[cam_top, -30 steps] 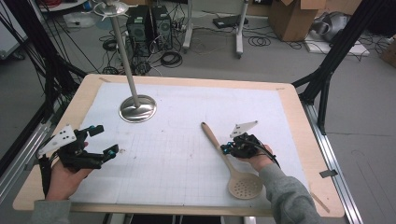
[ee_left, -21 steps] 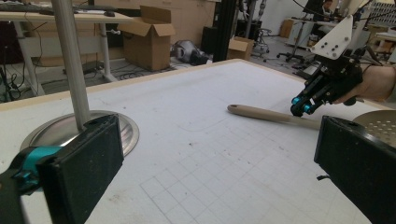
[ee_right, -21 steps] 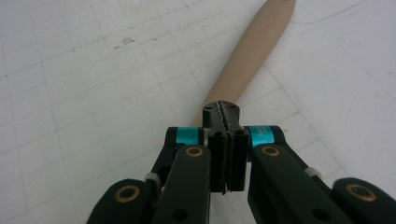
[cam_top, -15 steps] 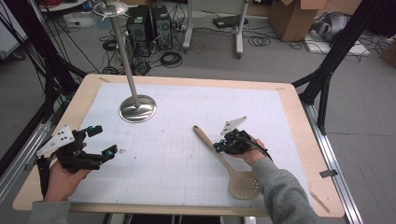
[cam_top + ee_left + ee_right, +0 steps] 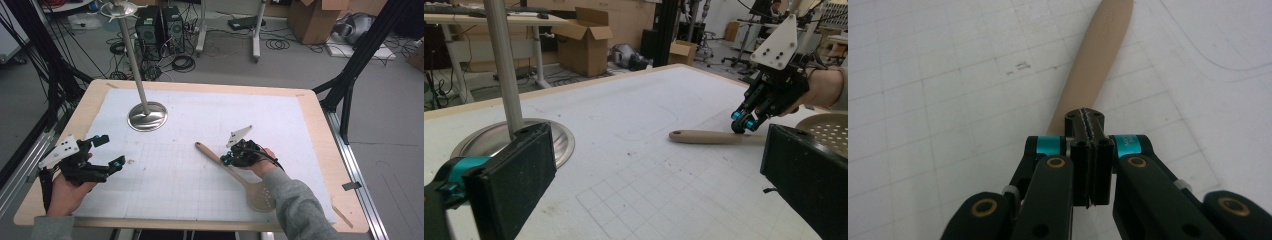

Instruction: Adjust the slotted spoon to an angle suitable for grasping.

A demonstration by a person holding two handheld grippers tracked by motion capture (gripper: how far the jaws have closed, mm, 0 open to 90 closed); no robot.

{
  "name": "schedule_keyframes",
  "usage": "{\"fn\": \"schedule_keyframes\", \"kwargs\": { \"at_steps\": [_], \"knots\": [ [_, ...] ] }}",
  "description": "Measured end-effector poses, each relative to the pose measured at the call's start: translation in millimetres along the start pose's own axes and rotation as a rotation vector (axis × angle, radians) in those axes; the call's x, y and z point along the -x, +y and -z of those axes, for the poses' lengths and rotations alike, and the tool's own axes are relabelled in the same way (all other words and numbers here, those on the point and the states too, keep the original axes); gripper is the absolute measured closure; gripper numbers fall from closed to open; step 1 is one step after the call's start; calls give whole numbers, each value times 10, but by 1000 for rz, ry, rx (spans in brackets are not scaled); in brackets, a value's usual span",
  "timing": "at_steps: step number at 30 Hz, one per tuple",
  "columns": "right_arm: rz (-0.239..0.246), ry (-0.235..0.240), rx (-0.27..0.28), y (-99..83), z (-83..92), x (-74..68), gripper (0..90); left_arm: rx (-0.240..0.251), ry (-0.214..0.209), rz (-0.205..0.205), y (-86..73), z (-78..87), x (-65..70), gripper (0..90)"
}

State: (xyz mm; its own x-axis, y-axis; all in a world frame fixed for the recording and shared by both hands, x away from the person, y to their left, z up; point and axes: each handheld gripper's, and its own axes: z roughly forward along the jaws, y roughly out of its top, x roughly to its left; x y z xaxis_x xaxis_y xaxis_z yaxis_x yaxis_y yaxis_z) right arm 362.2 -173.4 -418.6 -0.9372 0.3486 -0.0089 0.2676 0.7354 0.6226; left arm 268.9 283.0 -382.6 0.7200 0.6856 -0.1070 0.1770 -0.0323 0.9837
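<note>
Lying slantwise on the table's right half: wooden slotted spoon (image 5: 235, 172), pale beige, smooth flattened handle with rounded end toward the middle of the mat, round perforated bowl toward the near edge beside a grey sleeve (image 5: 300, 210)

Standing on the far left of the mat: metal stand (image 5: 146, 116), polished dished round base, slim upright tube, small flared top piece

Covering the table: white mat (image 5: 200, 130) printed with a fine grey grid, lightly scuffed; pale wood border of table (image 5: 320, 125) showing all round

Beyond the table: grey floor, coiled black cables, dark computer towers, cardboard boxes (image 5: 584, 45), black frame struts at both sides, white desk legs

Right gripper (image 5: 229, 160): black linkage body, teal bands behind the fingers, grey three-cornered plate on top; jaws pressed fully together, toothed pads meeting, nothing between them; closed tips resting on top of the spoon handle about midway along, seen likewise in the left gripper view (image 5: 742, 127) and in the right gripper view (image 5: 1087, 122)

Left gripper (image 5: 110, 152): same build, held low above the mat's left edge, jaws spread wide, empty, well apart from spoon and stand
</note>
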Motion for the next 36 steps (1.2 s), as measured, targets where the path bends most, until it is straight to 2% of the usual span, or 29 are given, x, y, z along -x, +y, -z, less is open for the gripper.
{"fn": "schedule_keyframes", "kwargs": {
  "at_steps": [8, 11, 18, 20, 25, 27, 29, 32, 33, 35, 36],
  "knots": [
    [63, 32, -29, 99, -65, -92, 900, 2, -2, -3, 7, -2, 7, 18],
    [92, 51, -46, 151, -108, -159, 900, 17, -8, 1, 23, 4, 14, 18],
    [106, 50, -41, 187, -119, -201, 900, 18, -6, -1, 34, 12, 15, 18],
    [87, 46, -9, 198, -67, -210, 900, 19, -4, -4, 39, 14, 10, 18],
    [44, 17, 13, 183, 22, -218, 900, 20, -4, -4, 43, 17, 6, 18],
    [-4, -3, 38, 157, 113, -227, 894, 20, -2, -4, 43, 17, 5, 18],
    [-8, -6, 46, 149, 142, -237, 888, 19, -1, -4, 42, 15, 3, 18],
    [-13, -12, 61, 115, 242, -266, 813, 18, -2, -4, 41, 4, 4, 18],
    [-13, -12, 61, 115, 242, -266, 813, 16, -3, -5, 42, 2, 6, 18],
    [-38, -16, 69, 79, 297, -275, 706, 13, -4, -7, 40, -4, 9, 18],
    [-38, -16, 69, 79, 297, -275, 706, 13, -5, -7, 38, -7, 8, 18]
  ]
}}
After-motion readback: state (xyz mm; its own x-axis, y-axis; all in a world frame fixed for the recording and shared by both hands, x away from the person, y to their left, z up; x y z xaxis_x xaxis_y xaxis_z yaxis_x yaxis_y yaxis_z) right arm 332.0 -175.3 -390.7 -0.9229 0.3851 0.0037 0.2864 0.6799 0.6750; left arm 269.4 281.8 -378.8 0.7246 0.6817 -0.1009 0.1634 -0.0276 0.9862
